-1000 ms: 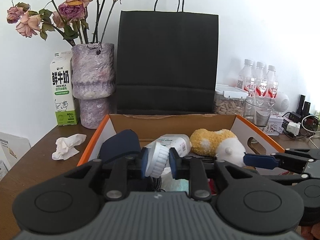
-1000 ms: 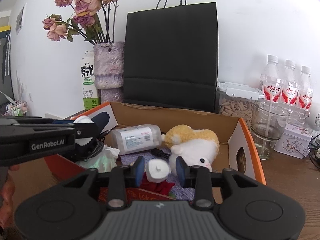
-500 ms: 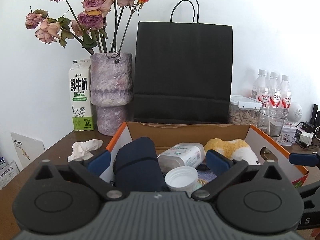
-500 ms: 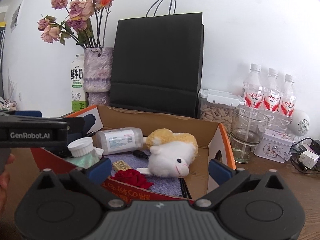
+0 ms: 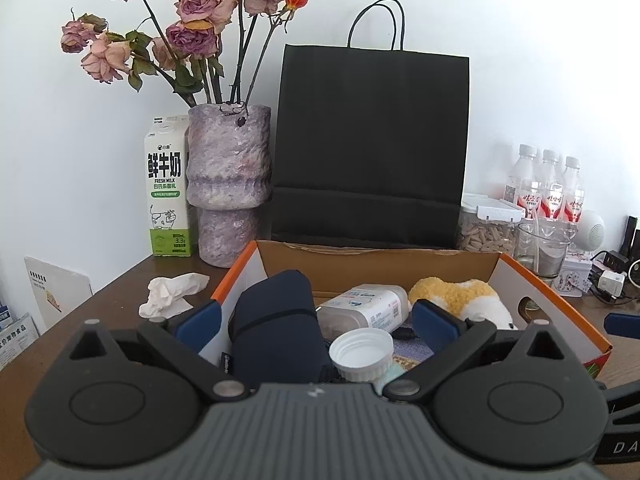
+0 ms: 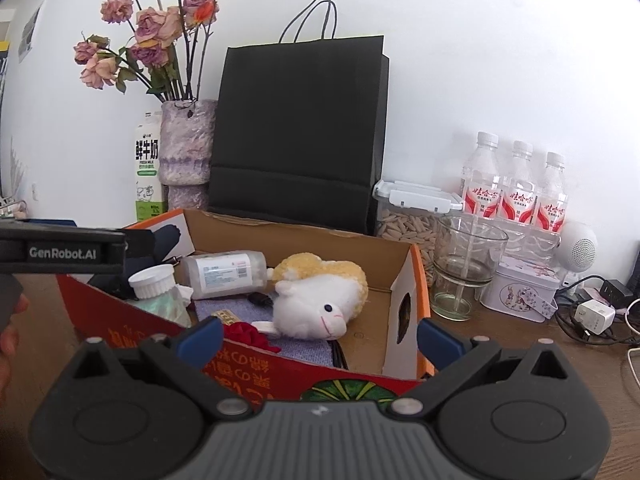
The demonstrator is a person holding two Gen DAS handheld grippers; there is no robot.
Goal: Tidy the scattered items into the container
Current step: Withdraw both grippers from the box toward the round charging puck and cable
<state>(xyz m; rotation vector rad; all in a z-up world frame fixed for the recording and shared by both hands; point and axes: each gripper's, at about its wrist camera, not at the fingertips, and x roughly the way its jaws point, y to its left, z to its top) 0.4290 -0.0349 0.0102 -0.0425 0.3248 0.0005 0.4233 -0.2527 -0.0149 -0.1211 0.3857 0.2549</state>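
Both jaws of the left hand-held gripper (image 5: 316, 322) stand spread wide and empty; a second ago its blue pads pinched the ribbed white cap of a bottle (image 5: 362, 354), which now stands upright in the cardboard box (image 5: 376, 254), free between the pads. The right hand-held gripper (image 6: 320, 338) has likewise let go: the small white piece it clamped a second ago is gone from between its pads, which now gape over the box's glossy red front wall. Inside the box lie a soft navy pouch (image 5: 276, 330), a clear cylindrical bottle (image 6: 226, 270) on its side with a printed label, a fuzzy yellow-and-white plush sheep (image 6: 318, 298), a crumpled red fabric flower (image 6: 250, 334) and a knitted lilac cloth (image 6: 298, 346). On the dark wooden counter (image 5: 100, 300), left of the box, a crumpled white tissue (image 5: 172, 294) lies outside it.
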